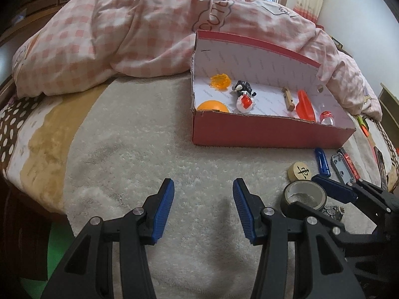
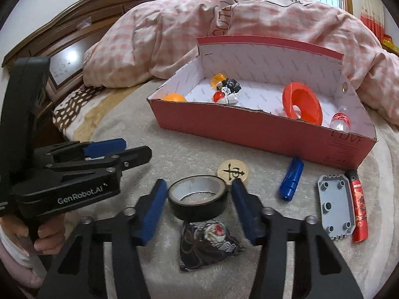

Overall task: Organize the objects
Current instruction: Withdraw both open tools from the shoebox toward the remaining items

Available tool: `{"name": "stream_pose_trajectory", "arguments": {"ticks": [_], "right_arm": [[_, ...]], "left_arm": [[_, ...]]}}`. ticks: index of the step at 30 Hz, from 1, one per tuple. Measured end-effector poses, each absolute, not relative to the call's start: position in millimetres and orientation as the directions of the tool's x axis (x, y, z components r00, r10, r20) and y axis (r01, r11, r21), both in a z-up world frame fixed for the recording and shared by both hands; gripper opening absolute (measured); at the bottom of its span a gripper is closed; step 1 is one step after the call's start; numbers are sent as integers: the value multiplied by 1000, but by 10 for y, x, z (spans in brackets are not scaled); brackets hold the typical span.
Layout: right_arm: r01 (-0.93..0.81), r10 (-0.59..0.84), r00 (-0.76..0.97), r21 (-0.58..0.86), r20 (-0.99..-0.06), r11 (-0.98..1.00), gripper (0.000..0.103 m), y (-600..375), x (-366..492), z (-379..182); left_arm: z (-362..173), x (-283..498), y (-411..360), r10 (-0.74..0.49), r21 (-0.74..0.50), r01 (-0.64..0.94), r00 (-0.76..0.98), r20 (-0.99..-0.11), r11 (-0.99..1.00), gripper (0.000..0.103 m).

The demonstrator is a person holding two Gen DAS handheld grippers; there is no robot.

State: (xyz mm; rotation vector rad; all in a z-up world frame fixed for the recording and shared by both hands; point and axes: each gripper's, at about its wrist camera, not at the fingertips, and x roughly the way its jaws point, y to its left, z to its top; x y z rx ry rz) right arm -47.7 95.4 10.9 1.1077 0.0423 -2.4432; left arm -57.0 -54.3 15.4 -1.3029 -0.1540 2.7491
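Note:
A red cardboard box (image 2: 261, 134) stands on the bed and holds an orange ball (image 2: 174, 97), small toy figures (image 2: 225, 91), an orange funnel (image 2: 303, 104) and a small bottle (image 2: 340, 122). My right gripper (image 2: 199, 196) is open, its fingers on either side of a black tape roll (image 2: 198, 198). A dark patterned beanbag (image 2: 208, 243) lies below the roll. A wooden chess piece (image 2: 233, 172), a blue cylinder (image 2: 291, 179), a grey plate (image 2: 335, 210) and a red lighter (image 2: 359, 206) lie in front of the box. My left gripper (image 1: 203, 204) is open and empty over the blanket.
A pink checked duvet (image 1: 124, 32) is heaped behind the box (image 1: 269, 132). The wooden headboard (image 2: 74, 37) is at the left. The bed edge (image 1: 37, 174) drops off on the left. Small items (image 1: 364, 124) lie at the far right.

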Motion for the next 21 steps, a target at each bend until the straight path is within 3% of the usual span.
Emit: {"name": "stream_pose_trajectory", "arguments": {"ticks": [11,21], "right_arm": [[415,-439,-618,203,-653,-887,51,1102,-387,334],[351,-379,-676,177,-632,-920,51,1446,-243,478]], "left_arm": [[178,-528,-452,142,-128,-69,-629,-764,-989,49],[254,-416,-253,228,-163,-161,-620,-751,-973,49]]}}
